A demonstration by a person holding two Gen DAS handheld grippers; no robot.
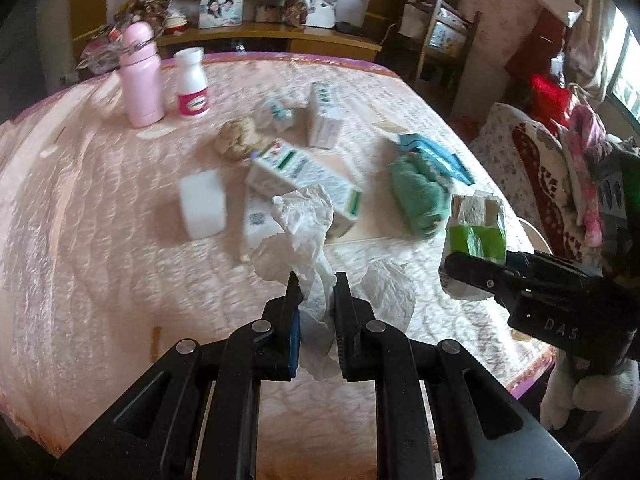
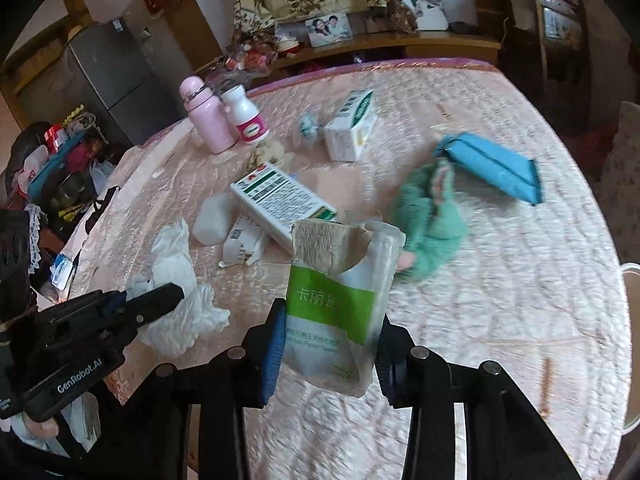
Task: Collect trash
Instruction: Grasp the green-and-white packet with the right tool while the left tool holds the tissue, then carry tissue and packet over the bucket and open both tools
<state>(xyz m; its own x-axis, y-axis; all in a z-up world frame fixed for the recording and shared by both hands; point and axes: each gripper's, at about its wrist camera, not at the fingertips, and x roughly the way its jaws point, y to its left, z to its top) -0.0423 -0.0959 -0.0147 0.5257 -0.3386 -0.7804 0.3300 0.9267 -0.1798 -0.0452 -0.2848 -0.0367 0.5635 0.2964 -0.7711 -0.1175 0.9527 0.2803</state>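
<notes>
The left gripper (image 1: 316, 280) has its jaws squeezed on a crumpled white tissue (image 1: 304, 220), up over the bed (image 1: 80, 200). To the right, the right gripper (image 2: 328, 320) has its jaws squeezed on a torn green tissue pack (image 2: 340, 300), above the pink cover.

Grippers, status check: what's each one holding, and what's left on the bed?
Left gripper shut on crumpled tissue. Right gripper shut on torn tissue pack. Boxes, bottles, green cloth on the bed.
</notes>
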